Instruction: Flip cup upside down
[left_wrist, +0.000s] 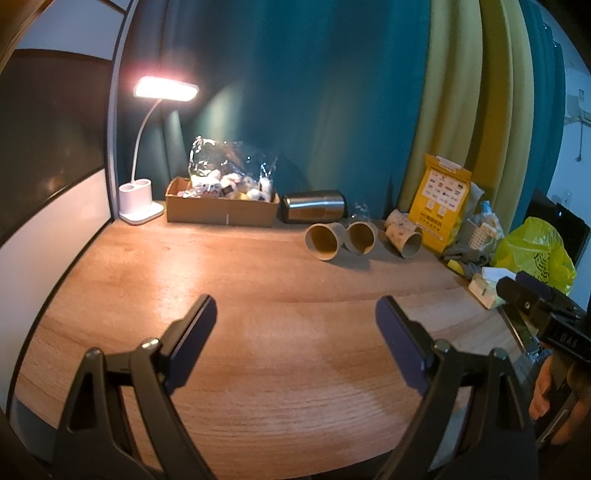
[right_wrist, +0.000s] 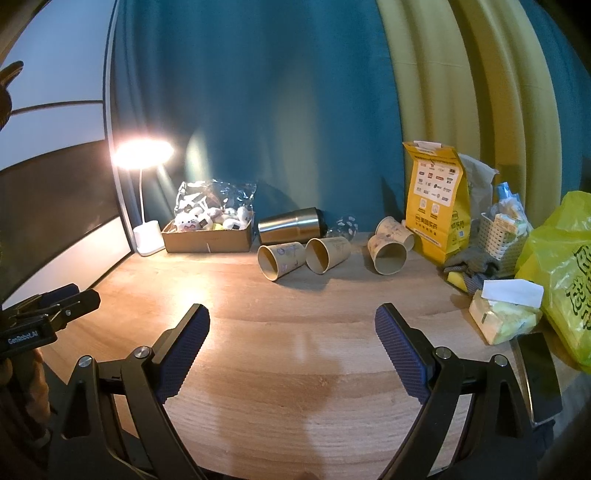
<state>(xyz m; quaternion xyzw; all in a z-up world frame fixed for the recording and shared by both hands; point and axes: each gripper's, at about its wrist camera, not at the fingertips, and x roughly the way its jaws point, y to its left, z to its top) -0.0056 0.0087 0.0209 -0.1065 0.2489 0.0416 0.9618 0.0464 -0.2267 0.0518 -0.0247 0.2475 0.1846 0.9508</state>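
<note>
Several paper cups lie on their sides at the back of the wooden table, mouths toward me: one cup (left_wrist: 325, 241) (right_wrist: 281, 260), a second cup (left_wrist: 361, 237) (right_wrist: 327, 254) beside it, and a pair of cups (left_wrist: 404, 236) (right_wrist: 389, 248) further right. A steel tumbler (left_wrist: 314, 211) (right_wrist: 290, 229) lies on its side behind them. My left gripper (left_wrist: 295, 325) is open and empty, well short of the cups. My right gripper (right_wrist: 291, 332) is open and empty over the table's middle, also short of them.
A lit desk lamp (left_wrist: 142, 199) (right_wrist: 147, 236) and a cardboard box of toys (left_wrist: 221, 208) (right_wrist: 208, 236) stand at the back left. A yellow paper bag (left_wrist: 441, 210) (right_wrist: 437, 206), a basket (right_wrist: 498, 240), a tissue pack (right_wrist: 502, 314), a phone (right_wrist: 539, 380) and a yellow plastic bag (left_wrist: 535, 251) (right_wrist: 565, 273) crowd the right.
</note>
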